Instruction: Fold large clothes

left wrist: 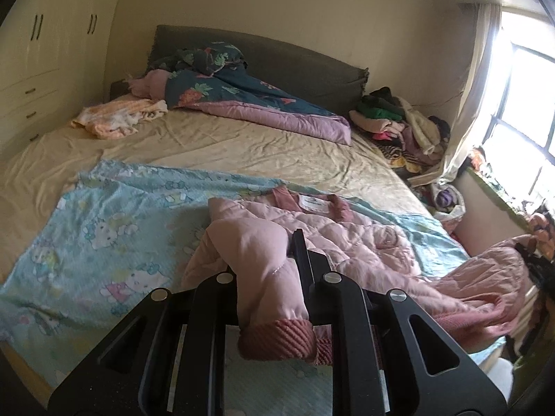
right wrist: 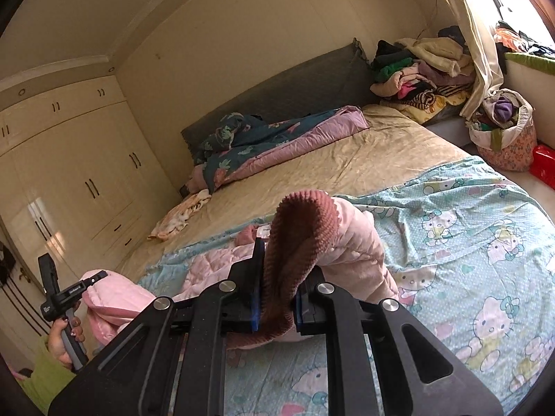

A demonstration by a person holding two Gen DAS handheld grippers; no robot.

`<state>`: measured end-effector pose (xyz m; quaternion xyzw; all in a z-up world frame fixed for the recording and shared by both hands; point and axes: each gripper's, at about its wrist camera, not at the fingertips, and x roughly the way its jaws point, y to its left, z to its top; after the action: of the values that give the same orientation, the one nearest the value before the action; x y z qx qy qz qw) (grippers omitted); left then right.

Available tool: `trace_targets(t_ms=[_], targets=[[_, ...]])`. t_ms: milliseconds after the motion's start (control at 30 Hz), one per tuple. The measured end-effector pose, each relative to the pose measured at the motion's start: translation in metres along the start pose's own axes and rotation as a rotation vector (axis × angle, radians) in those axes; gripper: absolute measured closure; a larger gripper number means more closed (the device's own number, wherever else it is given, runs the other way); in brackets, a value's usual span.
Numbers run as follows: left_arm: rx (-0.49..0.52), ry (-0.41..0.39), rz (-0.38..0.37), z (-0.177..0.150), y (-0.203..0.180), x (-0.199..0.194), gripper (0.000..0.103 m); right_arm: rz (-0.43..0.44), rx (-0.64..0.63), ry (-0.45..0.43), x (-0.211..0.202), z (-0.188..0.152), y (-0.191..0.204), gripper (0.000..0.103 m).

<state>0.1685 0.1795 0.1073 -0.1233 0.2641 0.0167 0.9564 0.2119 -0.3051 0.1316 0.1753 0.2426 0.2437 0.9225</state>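
Bedroom, wide bed (left wrist: 215, 145) under a crumpled beige sheet, cream wardrobe (right wrist: 86, 159) along one wall, bright window (left wrist: 520, 111) on the other side.

Nearest in the left wrist view: left gripper (left wrist: 267, 270), fingers clamped on a sleeve of the pink quilted jacket (left wrist: 364, 239), the ribbed dusty-rose cuff (left wrist: 277, 341) bunched right against the gripper body. Sleeve lifted clear of the bedding, padded fabric bulging up between the fingers.

Nearest in the right wrist view: right gripper (right wrist: 277, 277), fingers pinched tight on the other sleeve, its ribbed cuff (right wrist: 298, 232) arching up and over in a loop. Blue pads just visible against the knit.

Just beyond, jacket body spread on a pale blue Hello Kitty blanket (left wrist: 104, 228), collar and white label facing up, toward the headboard. Blanket covering the near part of the bed.

Off to the side in the right wrist view, person's hand (right wrist: 64, 341) wrapped round the other gripper's handle, pink fabric trailing from it.

Farther back, a small peach towel (left wrist: 118, 118) on the bare sheet. Then a dark floral quilt (left wrist: 242, 97) with a mauve lining, heaped against the grey headboard (left wrist: 277, 55). Far corner by the curtain (left wrist: 468, 104), a jumbled pile of clothes (left wrist: 399, 124).
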Motion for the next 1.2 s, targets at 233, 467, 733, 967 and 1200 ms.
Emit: trace_targets(t_ms=[233, 467, 733, 967, 1200], targets=[[0.050, -0.018, 0.059, 0.007, -0.009, 0.021, 0.093, -0.021, 0.004, 0.007, 0.026, 0.011, -0.010, 0.090], [0.071, -0.030, 0.099, 0.017, -0.009, 0.041, 0.093, -0.045, 0.030, 0.010, 0.053, 0.024, -0.025, 0.090], [0.097, -0.039, 0.151, 0.021, -0.005, 0.066, 0.093, -0.077, 0.042, 0.026, 0.092, 0.038, -0.036, 0.090], [0.110, -0.049, 0.185, 0.016, 0.004, 0.086, 0.092, -0.102, 0.084, 0.052, 0.123, 0.039, -0.050, 0.090], [0.085, -0.044, 0.185, 0.009, 0.015, 0.102, 0.092, -0.083, 0.164, 0.092, 0.145, 0.032, -0.066, 0.085]])
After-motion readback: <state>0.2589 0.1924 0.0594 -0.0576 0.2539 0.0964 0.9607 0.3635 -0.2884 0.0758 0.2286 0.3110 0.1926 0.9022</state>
